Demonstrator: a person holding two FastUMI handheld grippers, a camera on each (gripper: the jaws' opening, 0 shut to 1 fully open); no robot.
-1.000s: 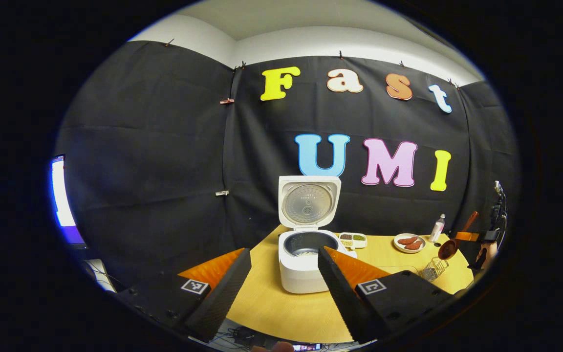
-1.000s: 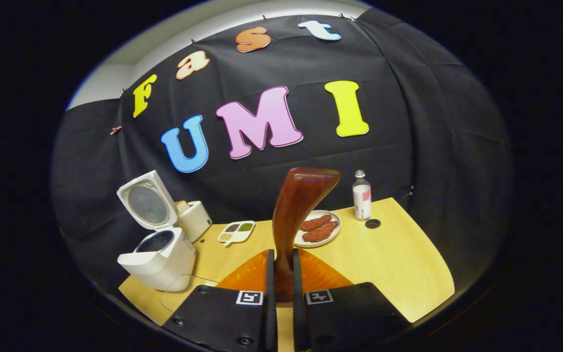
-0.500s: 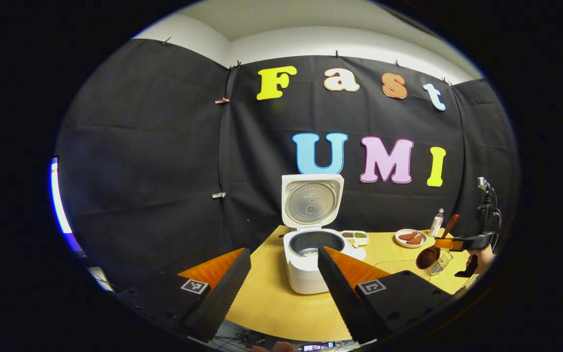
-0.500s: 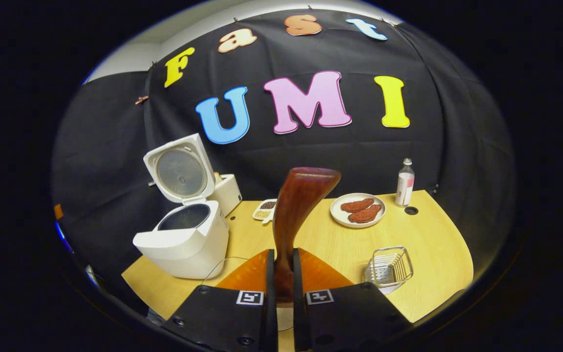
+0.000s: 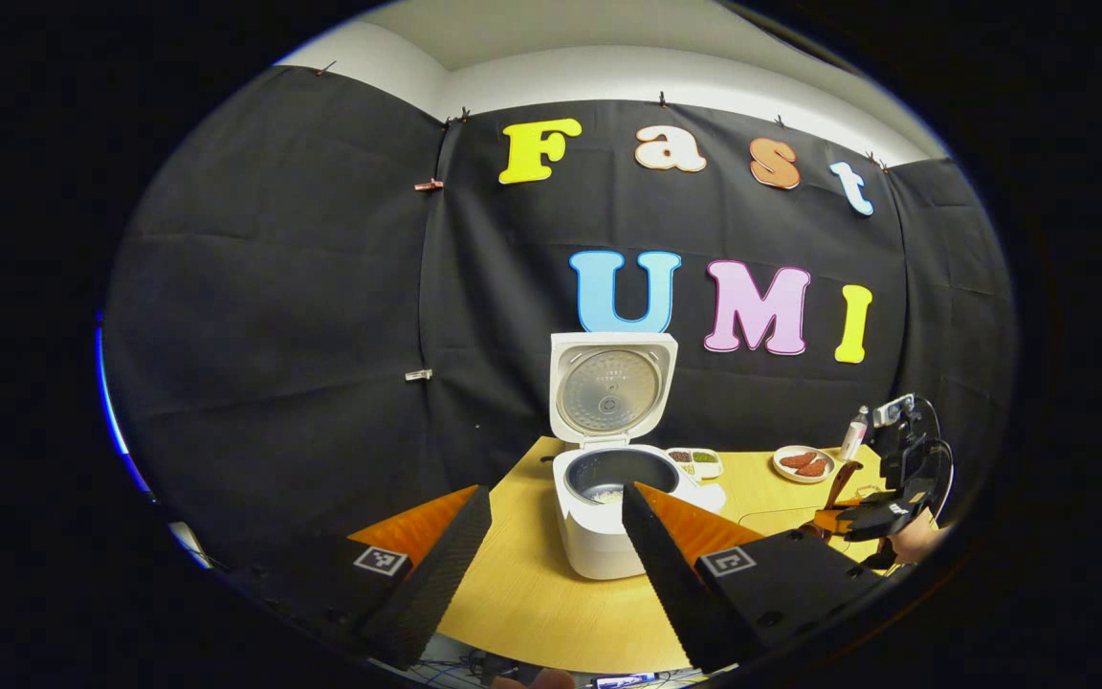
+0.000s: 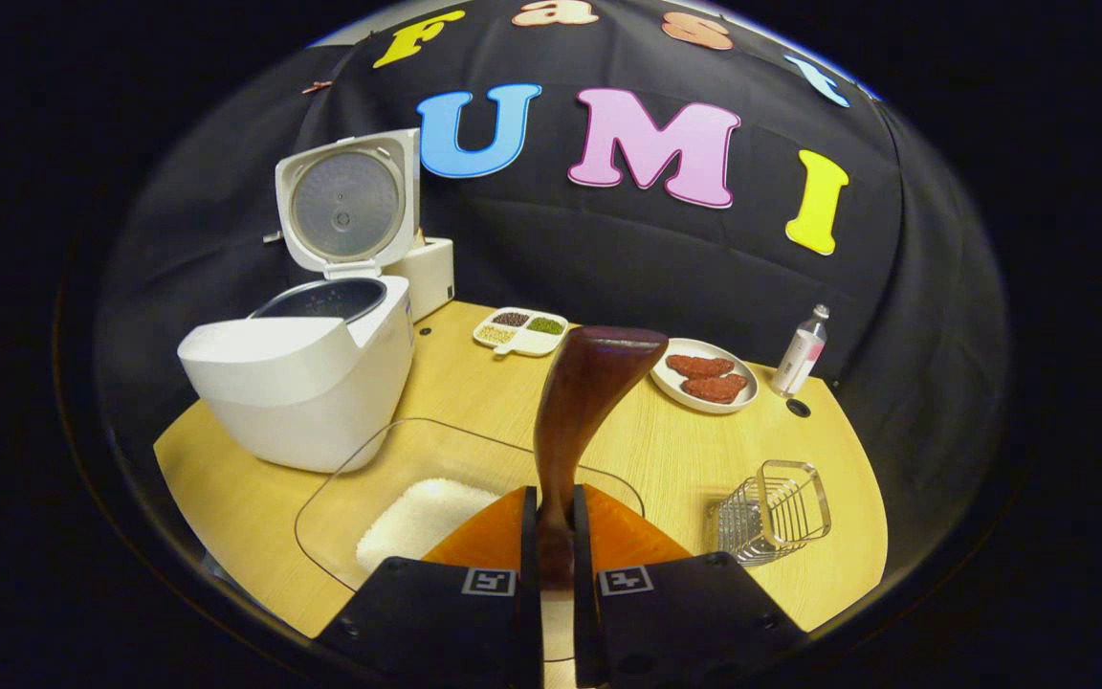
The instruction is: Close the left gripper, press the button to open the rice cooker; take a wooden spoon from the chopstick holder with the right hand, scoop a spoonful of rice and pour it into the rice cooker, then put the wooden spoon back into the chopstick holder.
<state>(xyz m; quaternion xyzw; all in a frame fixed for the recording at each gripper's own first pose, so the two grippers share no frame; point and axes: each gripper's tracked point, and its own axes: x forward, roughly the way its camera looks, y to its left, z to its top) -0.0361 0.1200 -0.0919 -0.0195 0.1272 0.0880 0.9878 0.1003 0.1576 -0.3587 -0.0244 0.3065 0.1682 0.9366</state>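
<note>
The white rice cooker (image 5: 599,536) stands open with its lid (image 5: 613,388) upright, and a little rice lies in the dark pot. My left gripper (image 5: 556,493) hovers open in front of it, holding nothing. My right gripper (image 6: 551,502) is shut on the handle of the wooden spoon (image 6: 584,402), which points forward over the table. A glass bowl (image 6: 341,498) of white rice (image 6: 422,517) lies just below it. The wire chopstick holder (image 6: 771,512) stands to its right. The rice cooker (image 6: 307,378) is at the left. In the left gripper view the right gripper (image 5: 881,517) hangs low at the far right with the spoon (image 5: 842,478).
On the yellow table (image 6: 666,459) are a plate of sausages (image 6: 704,378), a small bottle (image 6: 800,340), a divided tray of grains (image 6: 520,330) and a white box (image 6: 429,273) behind the cooker. A hole (image 6: 798,408) sits by the bottle.
My right gripper has dropped and tipped down with the spoon, bringing the rice bowl and wire holder into its view. The left gripper stays open and has barely shifted.
</note>
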